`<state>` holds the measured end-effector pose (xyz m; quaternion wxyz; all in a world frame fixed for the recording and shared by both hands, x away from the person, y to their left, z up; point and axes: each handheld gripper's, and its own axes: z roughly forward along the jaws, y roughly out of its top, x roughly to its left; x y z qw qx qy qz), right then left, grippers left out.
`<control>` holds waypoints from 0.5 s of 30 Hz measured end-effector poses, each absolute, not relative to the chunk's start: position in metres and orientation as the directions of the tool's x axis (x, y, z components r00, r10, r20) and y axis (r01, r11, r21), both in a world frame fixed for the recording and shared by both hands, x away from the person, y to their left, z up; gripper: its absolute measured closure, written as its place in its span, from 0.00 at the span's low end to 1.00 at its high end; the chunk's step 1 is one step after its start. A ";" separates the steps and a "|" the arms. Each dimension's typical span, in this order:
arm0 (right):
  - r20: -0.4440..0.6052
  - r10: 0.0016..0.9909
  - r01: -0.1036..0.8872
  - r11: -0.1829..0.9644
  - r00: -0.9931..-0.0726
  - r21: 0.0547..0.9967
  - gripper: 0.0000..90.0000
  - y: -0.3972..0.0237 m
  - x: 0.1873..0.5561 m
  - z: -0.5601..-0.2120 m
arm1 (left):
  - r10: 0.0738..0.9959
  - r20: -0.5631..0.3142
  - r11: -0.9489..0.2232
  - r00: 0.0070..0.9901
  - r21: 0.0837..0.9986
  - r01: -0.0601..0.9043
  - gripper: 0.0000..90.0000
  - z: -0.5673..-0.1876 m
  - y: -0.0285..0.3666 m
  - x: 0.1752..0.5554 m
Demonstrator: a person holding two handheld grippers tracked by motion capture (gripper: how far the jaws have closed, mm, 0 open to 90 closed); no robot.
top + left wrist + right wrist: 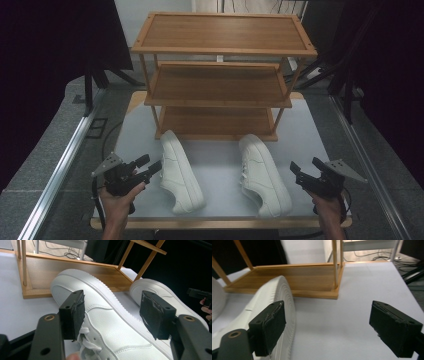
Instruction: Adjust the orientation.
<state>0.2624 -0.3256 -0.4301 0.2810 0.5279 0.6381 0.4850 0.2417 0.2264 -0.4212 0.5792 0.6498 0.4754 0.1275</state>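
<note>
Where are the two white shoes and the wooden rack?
left shoe (181, 175), high view, on its upper.
right shoe (264, 176), high view, on its upper.
wooden rack (222, 32), high view, on its top shelf.

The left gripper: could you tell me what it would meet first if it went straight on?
Most likely the nearer white shoe, which lies just ahead of the open left gripper; depth is hard to judge.

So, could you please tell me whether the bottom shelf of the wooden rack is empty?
Empty: the bottom shelf is bare wood; both white sneakers sit on the table in front.
</note>
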 end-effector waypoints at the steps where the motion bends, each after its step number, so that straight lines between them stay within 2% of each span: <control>1: 0.160 0.943 0.402 -0.031 -0.292 0.915 0.17 -0.327 0.262 -0.429 | 0.768 -0.384 0.122 0.513 0.874 0.471 0.40 -0.421 0.227 0.242; 10: 0.197 0.927 0.444 -0.037 -0.320 0.895 0.22 -0.326 0.263 -0.436 | 0.781 -0.358 0.087 0.512 0.874 0.478 0.34 -0.421 0.225 0.241; 15: 0.184 0.922 0.427 -0.022 -0.342 0.904 0.24 -0.326 0.260 -0.427 | 0.777 -0.359 0.084 0.518 0.874 0.479 0.33 -0.423 0.225 0.241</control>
